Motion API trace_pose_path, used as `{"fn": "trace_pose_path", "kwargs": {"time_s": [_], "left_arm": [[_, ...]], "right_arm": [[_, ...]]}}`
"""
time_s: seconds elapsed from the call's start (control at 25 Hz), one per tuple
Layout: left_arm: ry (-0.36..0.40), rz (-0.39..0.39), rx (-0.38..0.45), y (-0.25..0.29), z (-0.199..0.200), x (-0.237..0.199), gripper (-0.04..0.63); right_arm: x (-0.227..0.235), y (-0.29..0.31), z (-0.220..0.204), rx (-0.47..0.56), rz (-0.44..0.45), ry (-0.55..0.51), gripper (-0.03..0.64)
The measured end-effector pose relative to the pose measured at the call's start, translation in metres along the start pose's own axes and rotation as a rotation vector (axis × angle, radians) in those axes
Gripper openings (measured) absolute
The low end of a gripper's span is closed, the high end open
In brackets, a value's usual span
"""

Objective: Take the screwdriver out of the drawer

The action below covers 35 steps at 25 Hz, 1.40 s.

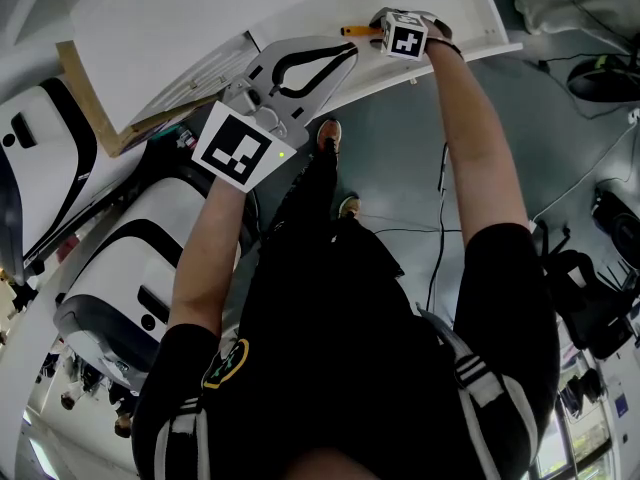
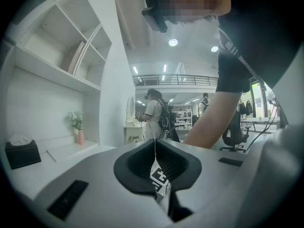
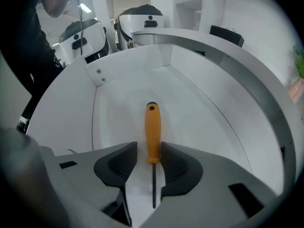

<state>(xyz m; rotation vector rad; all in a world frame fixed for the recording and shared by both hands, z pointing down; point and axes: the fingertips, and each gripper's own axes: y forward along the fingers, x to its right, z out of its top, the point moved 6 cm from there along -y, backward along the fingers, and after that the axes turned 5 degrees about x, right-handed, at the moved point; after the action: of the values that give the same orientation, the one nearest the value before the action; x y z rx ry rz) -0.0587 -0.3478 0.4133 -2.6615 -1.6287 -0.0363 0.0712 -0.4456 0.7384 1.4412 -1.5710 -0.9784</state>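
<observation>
Right gripper view: straddling screwdriver [image 3: 152, 132] handle in drawer [image 3: 199, 118] with narrowed right tongs [image 3: 148, 158], not yet pinching, aligned for lifting; left tongs [image 2: 155, 151] closed, spare.

Left of the jaws of the left gripper [image 2: 155, 146], white shelving [image 2: 61, 56] is rising over a counter [image 2: 71, 149] carrying a black tissue box [image 2: 20, 153] and a pink vase [image 2: 80, 137]. Beyond them, ceiling lights [image 2: 173, 42] are shining above a railed balcony [image 2: 175, 80]; an office chair [image 2: 233, 134] is standing to the right.

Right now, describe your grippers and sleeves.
The left gripper and right gripper are pale grey shells with black ribbed pads. Each bears a white cube with black square markers. The sleeves are short and black, with white stripes at the shoulders.
</observation>
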Motion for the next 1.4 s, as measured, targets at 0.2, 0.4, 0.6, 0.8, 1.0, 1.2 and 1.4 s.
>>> {"fn": "trace_pose_path", "kwargs": {"time_s": [0.2, 0.4, 0.6, 0.8, 1.0, 1.2, 1.4], "left_arm": [[-0.004, 0.004, 0.006, 0.001, 0.004, 0.002, 0.021], [-0.005, 0.002, 0.012, 0.000, 0.008, 0.008, 0.021], [0.001, 0.003, 0.018, -0.003, 0.011, 0.012, 0.021], [0.008, -0.003, 0.031, -0.005, 0.015, 0.017, 0.021], [0.014, -0.006, 0.042, -0.009, 0.021, 0.023, 0.021], [0.018, -0.007, 0.057, -0.012, 0.026, 0.027, 0.021], [0.020, -0.005, 0.062, -0.013, 0.029, 0.032, 0.021]], "right_arm": [[-0.003, 0.000, 0.000, 0.000, -0.035, 0.004, 0.094], [-0.005, -0.003, 0.008, 0.005, -0.073, -0.023, 0.089], [-0.005, -0.010, 0.005, -0.008, -0.100, -0.004, 0.087], [-0.007, -0.018, 0.008, -0.003, -0.135, -0.001, 0.087], [-0.008, -0.032, 0.016, 0.009, -0.174, -0.012, 0.087], [-0.010, -0.050, 0.032, 0.049, -0.217, -0.005, 0.087], [-0.017, -0.069, 0.042, 0.085, -0.258, -0.003, 0.087]]}}
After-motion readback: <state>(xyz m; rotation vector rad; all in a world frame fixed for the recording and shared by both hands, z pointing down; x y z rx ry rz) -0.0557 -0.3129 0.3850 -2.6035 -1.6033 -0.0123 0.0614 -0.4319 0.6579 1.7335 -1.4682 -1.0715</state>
